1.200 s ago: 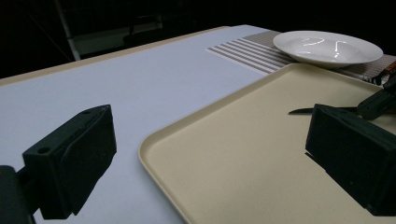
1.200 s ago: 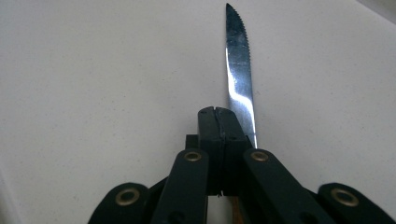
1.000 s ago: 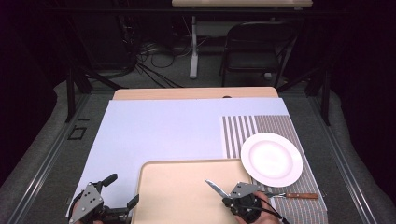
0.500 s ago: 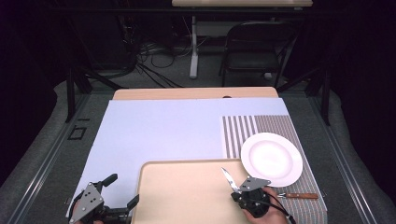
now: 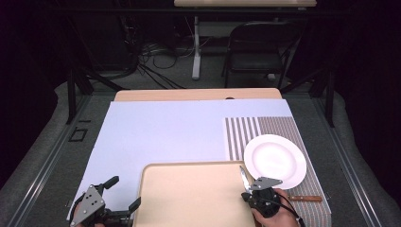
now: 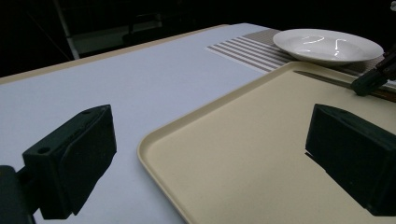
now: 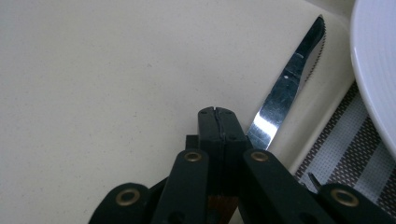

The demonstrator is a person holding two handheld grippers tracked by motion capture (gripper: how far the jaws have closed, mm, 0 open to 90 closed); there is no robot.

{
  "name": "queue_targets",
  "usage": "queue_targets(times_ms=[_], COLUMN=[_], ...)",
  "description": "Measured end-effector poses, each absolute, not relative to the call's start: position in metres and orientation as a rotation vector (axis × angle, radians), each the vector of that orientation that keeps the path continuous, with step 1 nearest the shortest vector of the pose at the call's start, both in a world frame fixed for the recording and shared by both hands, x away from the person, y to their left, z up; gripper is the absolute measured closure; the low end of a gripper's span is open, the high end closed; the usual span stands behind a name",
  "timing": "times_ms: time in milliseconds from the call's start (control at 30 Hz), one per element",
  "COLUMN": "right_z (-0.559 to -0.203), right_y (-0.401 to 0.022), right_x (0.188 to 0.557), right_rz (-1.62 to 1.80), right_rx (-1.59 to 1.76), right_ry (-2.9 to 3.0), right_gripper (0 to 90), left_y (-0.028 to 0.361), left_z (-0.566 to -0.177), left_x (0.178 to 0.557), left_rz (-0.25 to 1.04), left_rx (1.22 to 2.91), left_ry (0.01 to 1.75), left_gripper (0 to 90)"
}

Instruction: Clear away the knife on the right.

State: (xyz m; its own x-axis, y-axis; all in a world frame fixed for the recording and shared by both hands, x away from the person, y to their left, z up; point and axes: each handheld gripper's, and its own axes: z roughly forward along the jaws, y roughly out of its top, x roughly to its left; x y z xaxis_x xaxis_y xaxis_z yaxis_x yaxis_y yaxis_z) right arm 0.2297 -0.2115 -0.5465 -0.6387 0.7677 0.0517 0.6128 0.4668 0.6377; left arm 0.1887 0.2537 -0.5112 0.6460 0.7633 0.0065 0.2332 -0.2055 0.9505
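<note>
A steak knife [image 5: 244, 178] with a serrated steel blade [image 7: 285, 93] and a wooden handle is clamped in my right gripper [image 5: 248, 193], whose jaws [image 7: 218, 114] are shut on the handle. The blade points away from me, over the right rim of the beige tray [image 5: 189, 198], next to the white plate [image 5: 275, 161]. My left gripper [image 5: 124, 194] stands open at the tray's near left corner [image 6: 154, 144], with nothing between its pads [image 6: 74, 158]. From there the right gripper [image 6: 373, 77] and the blade [image 6: 322, 78] show far across the tray.
The plate [image 6: 327, 45] rests on a striped placemat [image 5: 246, 130] at the table's right. A second wooden-handled utensil [image 5: 306, 198] lies on the mat near the front edge. A pale blue sheet [image 5: 179, 132] covers the table beyond the tray. A chair [image 5: 257, 47] stands behind the table.
My right gripper has carried the knife to the right, from the tray's middle right to its right rim beside the plate. The left gripper has stayed put.
</note>
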Motion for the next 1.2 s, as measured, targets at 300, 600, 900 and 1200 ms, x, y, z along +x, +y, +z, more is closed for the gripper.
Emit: queue_targets(times_ms=[300, 600, 900, 1200], right_z=[-0.546, -0.546, -0.536, -0.526], right_y=[-0.214, -0.212, -0.211, -0.215], right_x=[0.229, 0.227, 0.221, 0.218], right_rz=[0.922, 0.950, 1.049, 1.138], right_rx=[1.208, 1.205, 1.149, 1.108], right_ry=[2.467, 2.467, 2.439, 2.392], right_gripper=[90.0, 90.0, 77.0, 57.5], left_y=[0.253, 0.253, 0.254, 0.255], left_z=[-0.512, -0.512, -0.512, -0.512], left_x=[0.189, 0.190, 0.190, 0.192], left_rz=[0.594, 0.592, 0.588, 0.583], left_rx=[1.758, 1.757, 1.756, 1.748], left_ry=[0.807, 0.807, 0.814, 0.819], left_gripper=[2.3, 2.3, 2.2, 2.2])
